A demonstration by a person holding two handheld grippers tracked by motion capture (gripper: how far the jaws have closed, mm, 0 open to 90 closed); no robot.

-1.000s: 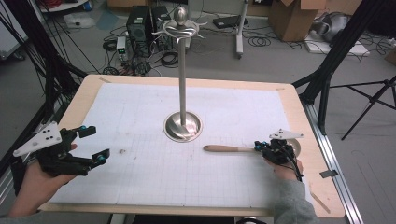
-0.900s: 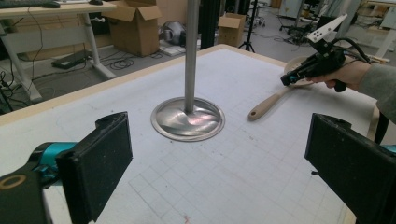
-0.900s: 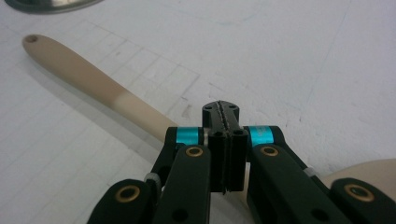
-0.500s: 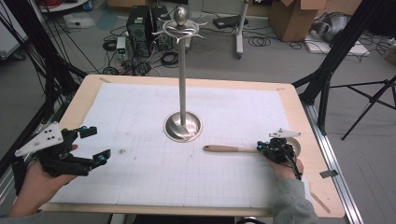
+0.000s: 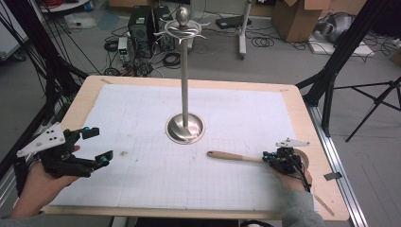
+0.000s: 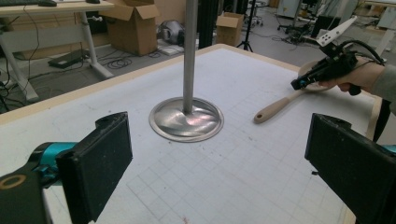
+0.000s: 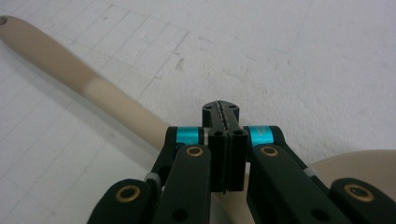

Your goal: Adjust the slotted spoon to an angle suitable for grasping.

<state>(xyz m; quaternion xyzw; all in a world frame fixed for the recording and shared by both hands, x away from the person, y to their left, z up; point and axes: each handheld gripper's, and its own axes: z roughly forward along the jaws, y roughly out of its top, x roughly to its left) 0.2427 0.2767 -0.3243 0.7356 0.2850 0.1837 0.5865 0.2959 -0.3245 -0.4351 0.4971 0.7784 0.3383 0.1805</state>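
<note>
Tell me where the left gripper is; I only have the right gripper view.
Observer: The left gripper is held over the near left part of the mat, jaws wide open, nothing between them.
Operator: What's beyond the spoon handle?
Observer: A metal stand, upright mid-mat. The spoon handle points roughly toward its round base but lies apart from it.
Operator: Anything hanging on the stand?
Observer: No, the hooks at its top look bare.
</note>
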